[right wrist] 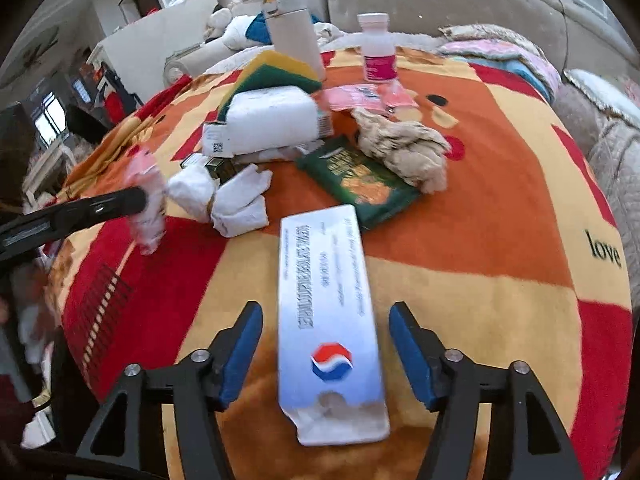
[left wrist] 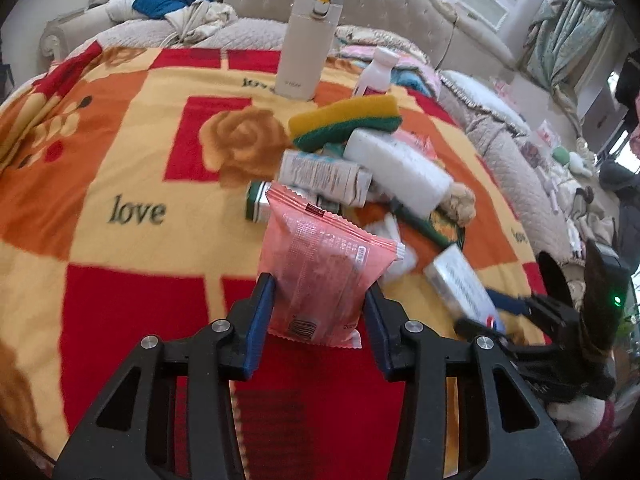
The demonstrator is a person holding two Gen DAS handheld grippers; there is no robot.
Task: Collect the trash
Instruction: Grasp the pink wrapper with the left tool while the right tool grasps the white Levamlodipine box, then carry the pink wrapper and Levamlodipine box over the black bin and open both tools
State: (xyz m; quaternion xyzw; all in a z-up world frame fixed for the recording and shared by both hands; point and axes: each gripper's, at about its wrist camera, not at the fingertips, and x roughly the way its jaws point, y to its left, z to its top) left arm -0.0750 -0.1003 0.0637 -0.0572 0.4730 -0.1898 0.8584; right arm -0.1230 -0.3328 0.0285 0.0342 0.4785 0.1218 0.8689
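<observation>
**Pink wrapper gripped on the left, white carton between open jaws on the right**

Your blanket (left wrist: 132, 264), red, orange and yellow, fills both views. Only the right wrist view shows the crumpled beige paper (right wrist: 404, 148) in full beside the green packet (right wrist: 362, 178); from the left both are mostly hidden behind the pile. Your left gripper (left wrist: 318, 300) is clamped on the pink wrapper (left wrist: 320, 272), lifted off the blanket. Your right gripper (right wrist: 326, 354) stands open around the flat white carton (right wrist: 328, 320), pads apart from its edges. The carton's print is too blurred to read.
</observation>
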